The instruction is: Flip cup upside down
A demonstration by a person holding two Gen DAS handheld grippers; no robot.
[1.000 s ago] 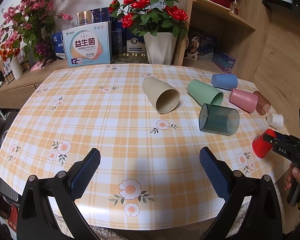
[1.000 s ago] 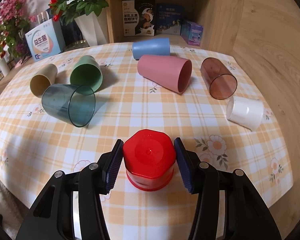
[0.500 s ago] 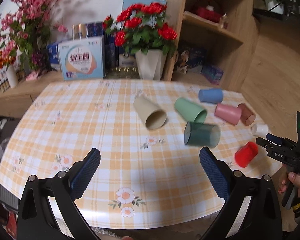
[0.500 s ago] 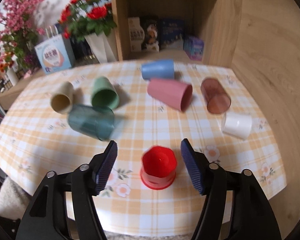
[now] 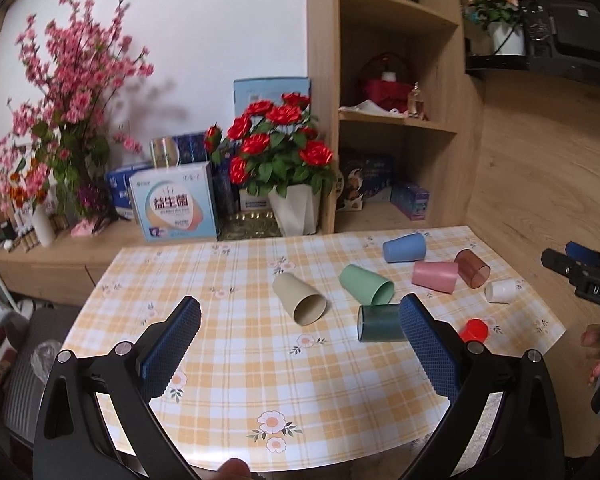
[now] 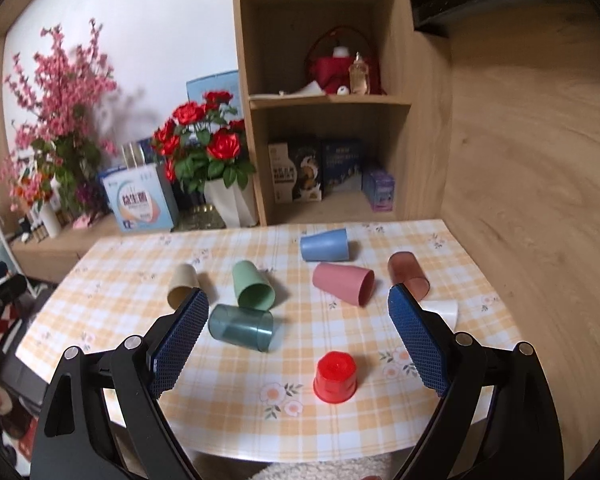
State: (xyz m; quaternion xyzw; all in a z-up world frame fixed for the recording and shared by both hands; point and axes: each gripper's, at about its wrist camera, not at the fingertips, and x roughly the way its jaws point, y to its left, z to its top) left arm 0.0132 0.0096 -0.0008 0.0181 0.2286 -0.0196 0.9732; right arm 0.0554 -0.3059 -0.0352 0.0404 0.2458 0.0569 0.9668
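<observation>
A red cup [image 6: 335, 377] stands upside down near the front edge of the checked table [image 6: 112, 300]; it also shows in the left wrist view [image 5: 474, 330]. My right gripper [image 6: 298, 344] is open and empty, high above and behind it. My left gripper [image 5: 300, 344] is open and empty, raised over the table's front. Several cups lie on their sides: beige [image 6: 182, 286], green [image 6: 254, 290], dark teal [image 6: 240, 326], blue [image 6: 325, 245], pink [image 6: 343, 283], brown [image 6: 408, 274] and white [image 6: 444, 312].
A white vase of red roses [image 6: 230, 204] and a blue-and-white box [image 6: 140, 204] stand behind the table. A wooden shelf unit [image 6: 324, 120] rises at the back. A wooden wall [image 6: 520, 160] closes the right side. Pink blossoms [image 6: 60, 120] stand at the left.
My right gripper opened, let go of the red cup standing upside down, and pulled up and back. My left gripper also rose and drew back from the table.
</observation>
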